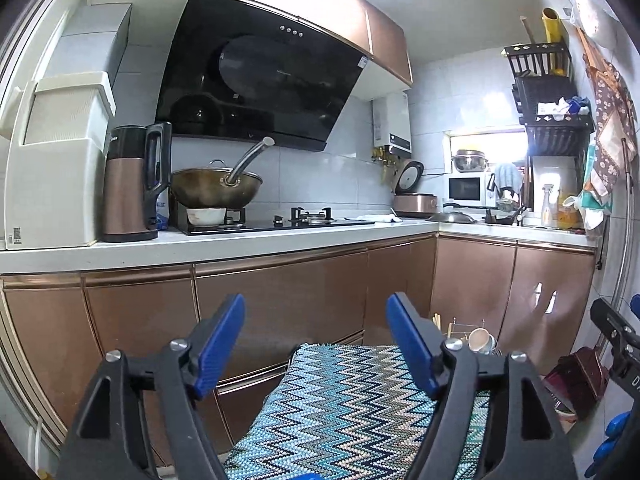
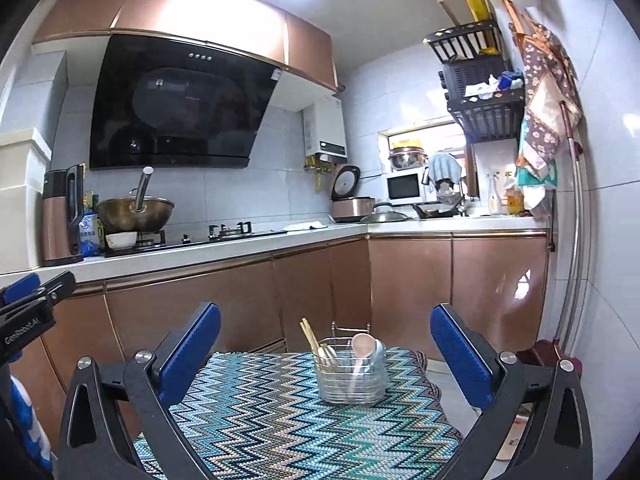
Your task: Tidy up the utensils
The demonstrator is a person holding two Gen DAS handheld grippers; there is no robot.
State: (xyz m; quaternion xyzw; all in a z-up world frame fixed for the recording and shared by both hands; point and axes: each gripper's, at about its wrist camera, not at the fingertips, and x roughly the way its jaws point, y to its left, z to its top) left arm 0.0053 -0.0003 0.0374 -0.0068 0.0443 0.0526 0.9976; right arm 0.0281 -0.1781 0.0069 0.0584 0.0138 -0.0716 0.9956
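Utensil caddy [image 2: 352, 372]: wire-walled, roughly cylindrical, standing upright on the far part of the desk [image 2: 256, 412], which is covered by a knitted zigzag cloth in teal, navy and cream.

Contents: wooden chopsticks [image 2: 310, 336] leaning up and to the left; a pale round-bowled spoon [image 2: 362, 345] standing upright; a glossy grey piece beside it that I cannot identify.

Relation: dead ahead of the right tongs [image 2: 325, 354], between the lines of their blue pads, apart from them. From the left tongs [image 1: 316, 354] it lies ahead and to the right, half hidden behind the right-hand finger. Right hand judged nearer.

Tongs: both spread wide, empty.

Surroundings: copper-fronted cabinets [image 2: 224, 300]; wok [image 2: 135, 213] on the hob.
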